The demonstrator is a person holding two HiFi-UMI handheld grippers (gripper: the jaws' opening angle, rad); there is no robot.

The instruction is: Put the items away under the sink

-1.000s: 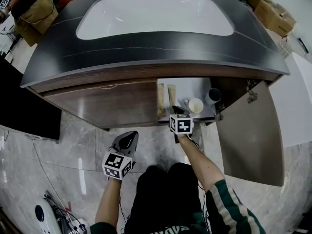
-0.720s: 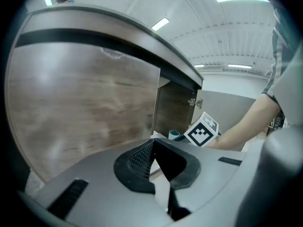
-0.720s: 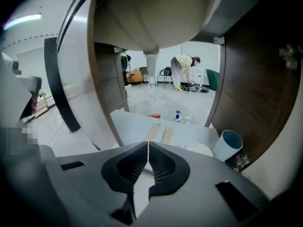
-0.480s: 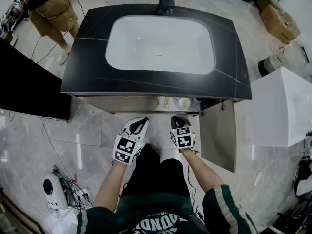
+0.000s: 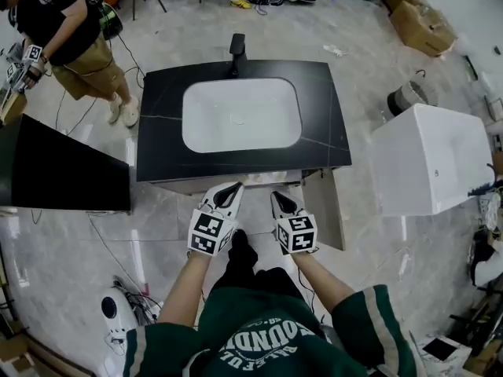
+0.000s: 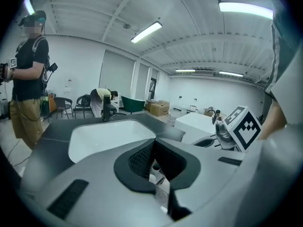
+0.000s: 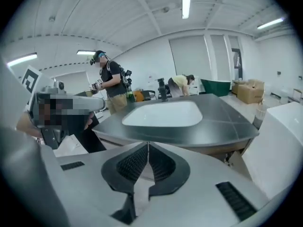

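Observation:
The dark-topped sink cabinet (image 5: pixel 161 144) with its white basin (image 5: pixel 241 115) stands ahead of me, and its right-hand door (image 5: pixel 326 206) hangs open. The countertop hides the shelf under the sink and whatever stands on it. My left gripper (image 5: pixel 230 188) and right gripper (image 5: pixel 277 197) are held side by side just in front of the cabinet, over the floor. Both are shut with nothing between the jaws. The left gripper view shows the left gripper (image 6: pixel 154 143) closed and pointing over the basin (image 6: pixel 109 136). In the right gripper view the right gripper (image 7: pixel 147 148) is closed too.
A white box-shaped unit (image 5: pixel 432 159) stands to the right, a black panel (image 5: pixel 63 167) to the left. Another person (image 5: pixel 67 30) stands at the upper left. A cardboard box (image 5: pixel 420 18) lies at the far right, and a device with cables (image 5: pixel 114 312) sits on the floor behind my left arm.
The head view has risen and pulled back from the cabinet. My right gripper has drawn back from the open compartment with the cups, and both grippers now sit together in front of the cabinet.

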